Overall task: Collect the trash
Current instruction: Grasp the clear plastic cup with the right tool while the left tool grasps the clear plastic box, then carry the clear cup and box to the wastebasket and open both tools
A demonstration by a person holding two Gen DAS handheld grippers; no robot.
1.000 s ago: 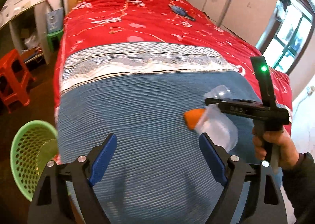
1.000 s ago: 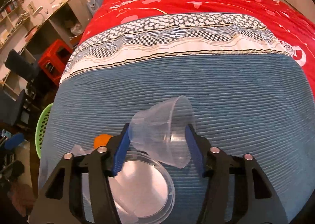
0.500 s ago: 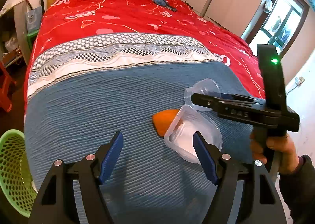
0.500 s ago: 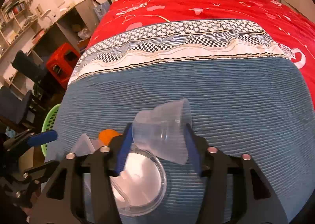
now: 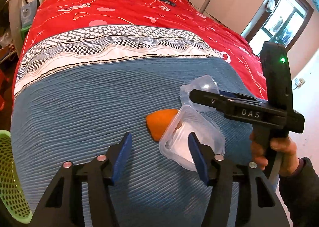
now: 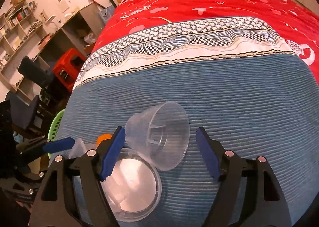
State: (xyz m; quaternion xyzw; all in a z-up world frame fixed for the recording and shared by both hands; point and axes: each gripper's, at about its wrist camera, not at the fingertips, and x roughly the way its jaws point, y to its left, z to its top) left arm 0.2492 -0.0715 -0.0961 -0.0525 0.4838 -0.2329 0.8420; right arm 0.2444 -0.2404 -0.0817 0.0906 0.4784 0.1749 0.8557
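While both hands work the foot end of the bed (image 5: 89, 107), the move hinges on the clear cup (image 6: 163, 137): it lies on its side on the blue part of the cover, right btwn the right gripper (image 6: 160, 129) fingers. Its long axis runs roughly along the pointing line, base away & a bit left, mouth toward the camera. The fingers straddle it across its width. The jaws have just been opening, so they're released; the left pad is touching or just beside the cup wall, the right pad stands clear of it. Judgement: cup is let go, resting on the bed, not carried

Green basket (image 5: 8, 177) stands on the floor off the bed's left edge, well apart from the cup. Left hand is nearer to it; what's inside can't be seen

Left gripper (image 5: 159, 136) points down at the cover w/ nothing btwn its fingers. Its jaws have just been closing but stay apart. Clear tub (image 5: 207, 133) lies to their right, partly behind the right finger, tilted, white stuff inside (can't tell what). Right wrist view shows a round clear tub (image 6: 133, 183) w/ white inside under the cup's mouth; prob the same one, not sure

Orange piece (image 5: 159, 125) touches the tub's left side, just ahead of the left fingers. Cup is empty
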